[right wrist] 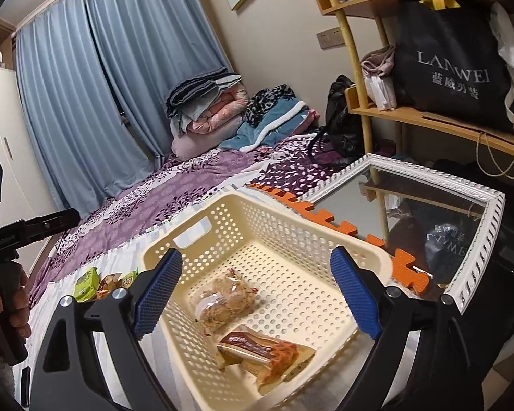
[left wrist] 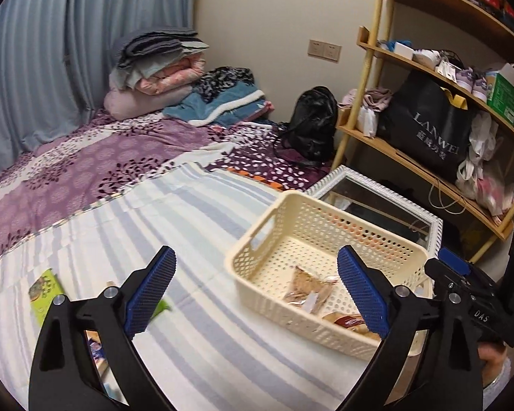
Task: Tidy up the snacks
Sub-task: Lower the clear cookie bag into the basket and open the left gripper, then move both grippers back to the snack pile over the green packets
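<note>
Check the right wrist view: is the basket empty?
No. Two wrapped snacks lie on the floor of the basket, one clear-wrapped and one in a brown-and-orange wrapper.

A bed (left wrist: 96,157) with a purple patterned cover fills the room, folded bedding (left wrist: 161,65) piled at its far end against a beige wall (left wrist: 267,10). Blue curtains (left wrist: 51,51) hang on the left. A wooden shelf unit (left wrist: 425,167) stands on the right, with a white-framed mirror (right wrist: 425,212) lying below it.
</note>
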The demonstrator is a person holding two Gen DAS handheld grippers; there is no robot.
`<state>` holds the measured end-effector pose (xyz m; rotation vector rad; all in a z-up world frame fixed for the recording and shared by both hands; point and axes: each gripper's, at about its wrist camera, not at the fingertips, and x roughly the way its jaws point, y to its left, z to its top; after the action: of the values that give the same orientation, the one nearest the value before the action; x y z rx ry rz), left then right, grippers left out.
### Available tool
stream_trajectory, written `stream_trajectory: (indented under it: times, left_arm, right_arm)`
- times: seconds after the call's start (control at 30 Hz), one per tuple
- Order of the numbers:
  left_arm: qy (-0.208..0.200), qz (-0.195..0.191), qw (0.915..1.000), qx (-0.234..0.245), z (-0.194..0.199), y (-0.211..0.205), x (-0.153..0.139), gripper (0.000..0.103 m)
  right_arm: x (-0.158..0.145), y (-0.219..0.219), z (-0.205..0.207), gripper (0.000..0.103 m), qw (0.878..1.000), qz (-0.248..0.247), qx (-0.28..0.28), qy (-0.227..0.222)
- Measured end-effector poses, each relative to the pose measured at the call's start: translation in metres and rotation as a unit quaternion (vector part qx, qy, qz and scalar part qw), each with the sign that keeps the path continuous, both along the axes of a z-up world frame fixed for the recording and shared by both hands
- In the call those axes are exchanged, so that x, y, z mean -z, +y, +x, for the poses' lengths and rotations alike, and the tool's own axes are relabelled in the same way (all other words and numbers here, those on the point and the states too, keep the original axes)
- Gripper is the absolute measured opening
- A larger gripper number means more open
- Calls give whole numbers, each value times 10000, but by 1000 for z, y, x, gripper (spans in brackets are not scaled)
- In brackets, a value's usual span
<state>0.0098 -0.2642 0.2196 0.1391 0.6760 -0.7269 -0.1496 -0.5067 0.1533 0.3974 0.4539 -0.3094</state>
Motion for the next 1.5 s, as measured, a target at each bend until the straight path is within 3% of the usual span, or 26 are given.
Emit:
stream_trajectory:
  times: [0.37,0.87,1.13,1.5]
  left_arm:
    - [-202,-12,9960,-865,2,102,-13,98]
    - [48,-339,9750,-2197,17,235,5,98]
    - [215,-441,9646,-2590,22,276,20,98]
    - [479,-487,9588,-2758,36,295,42,98]
  right_arm:
    - [-16,50,15,89,9989,-158,-437,-63]
    - [-19,145,55,89,9859,-440,-1582,313]
    - [-7,179,77,89,9761,-437,-2039,618]
    - [31,208,109,89,9622,-447,-2407,1193]
